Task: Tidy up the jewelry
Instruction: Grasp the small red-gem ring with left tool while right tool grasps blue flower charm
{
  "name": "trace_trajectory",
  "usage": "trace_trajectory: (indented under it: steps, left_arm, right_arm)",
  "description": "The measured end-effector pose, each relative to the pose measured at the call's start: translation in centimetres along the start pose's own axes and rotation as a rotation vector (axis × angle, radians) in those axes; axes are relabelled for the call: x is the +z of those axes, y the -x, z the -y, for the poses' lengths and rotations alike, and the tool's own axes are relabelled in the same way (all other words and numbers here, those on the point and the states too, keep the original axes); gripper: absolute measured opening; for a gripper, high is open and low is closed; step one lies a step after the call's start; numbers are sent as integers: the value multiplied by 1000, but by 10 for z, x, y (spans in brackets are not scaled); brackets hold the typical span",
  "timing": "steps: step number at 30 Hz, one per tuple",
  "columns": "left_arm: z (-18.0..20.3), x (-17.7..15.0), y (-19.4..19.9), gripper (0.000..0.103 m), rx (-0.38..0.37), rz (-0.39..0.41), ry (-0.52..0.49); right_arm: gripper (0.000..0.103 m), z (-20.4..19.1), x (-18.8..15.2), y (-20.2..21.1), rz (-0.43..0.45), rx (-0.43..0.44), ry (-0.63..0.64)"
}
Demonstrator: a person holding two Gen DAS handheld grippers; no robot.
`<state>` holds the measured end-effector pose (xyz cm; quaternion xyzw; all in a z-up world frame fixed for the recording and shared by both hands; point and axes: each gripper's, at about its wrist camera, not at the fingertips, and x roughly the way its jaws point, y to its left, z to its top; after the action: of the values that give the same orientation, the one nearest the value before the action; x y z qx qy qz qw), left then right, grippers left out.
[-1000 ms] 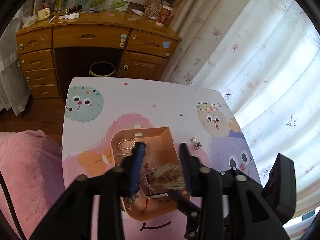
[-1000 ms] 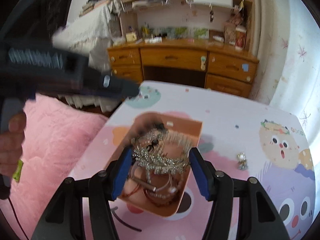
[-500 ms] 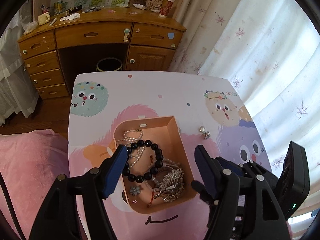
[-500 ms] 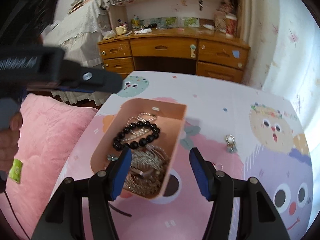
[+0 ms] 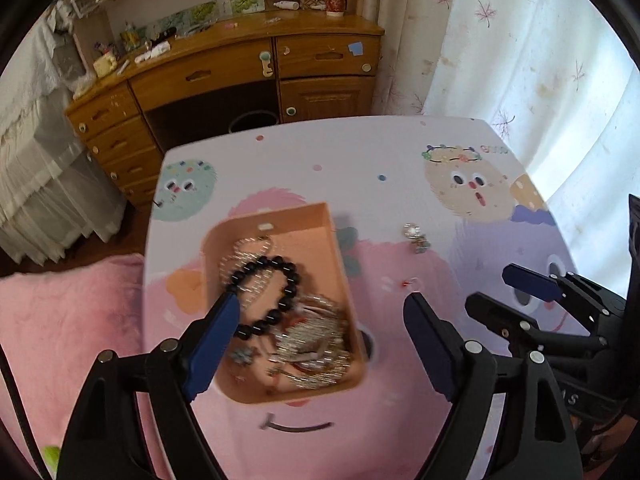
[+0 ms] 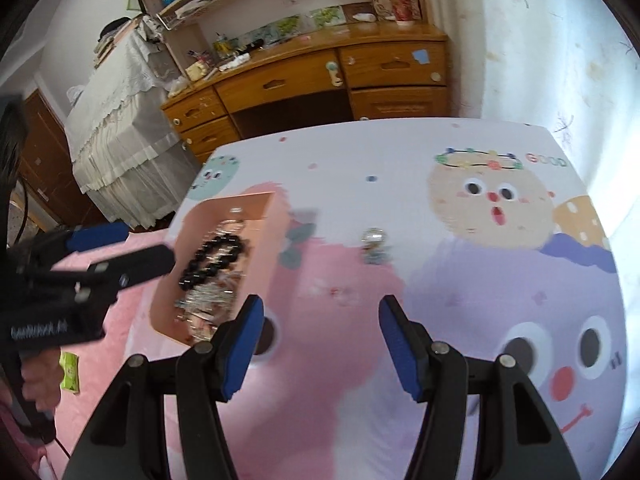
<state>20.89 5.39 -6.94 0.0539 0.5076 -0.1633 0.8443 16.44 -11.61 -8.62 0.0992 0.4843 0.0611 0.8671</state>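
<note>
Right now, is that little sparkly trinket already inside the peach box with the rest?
No, the sparkly trinket lies alone on the cartoon tablecloth, well right of the peach box holding the other jewelry.

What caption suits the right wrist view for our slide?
Open right claw hovers over the table, aimed toward a loose earring beside the jewelry box.
</note>
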Motion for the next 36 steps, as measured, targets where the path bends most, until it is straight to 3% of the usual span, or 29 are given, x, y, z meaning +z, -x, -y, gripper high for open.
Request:
trace_trajectory:
  steps: [3, 10, 14, 18, 21, 25, 31, 36]
  left_arm:
    - [18, -8, 0, 83, -65, 14, 48]
    - [79, -25, -20, 83, -79, -11, 48]
    - [102, -28, -39, 83, -96, -16, 58]
    - [122, -29, -63, 83, -10, -39, 49]
    - [131, -30, -86, 83, 102, -66, 79]
    - [134, -35, -107, 83, 205, -49, 108]
    - [140, -41, -125, 83, 268, 1, 100]
    - [137, -40, -129, 82, 260, 51, 143]
  right_arm:
    - [60, 23, 8, 4, -29, 14, -12]
    - [60, 79, 45, 5, -67, 83, -140]
    - [60, 92, 67, -14, -146, 167, -175]
    - [60, 94, 84, -37, -218, 218, -181]
    - [60, 96, 92, -60, -307, 240, -223]
    - [60, 93, 96, -92, -422, 272, -242]
    - [60, 76, 89, -121, -531, 289, -184]
    - [56, 66, 88, -132, -568, 298, -124]
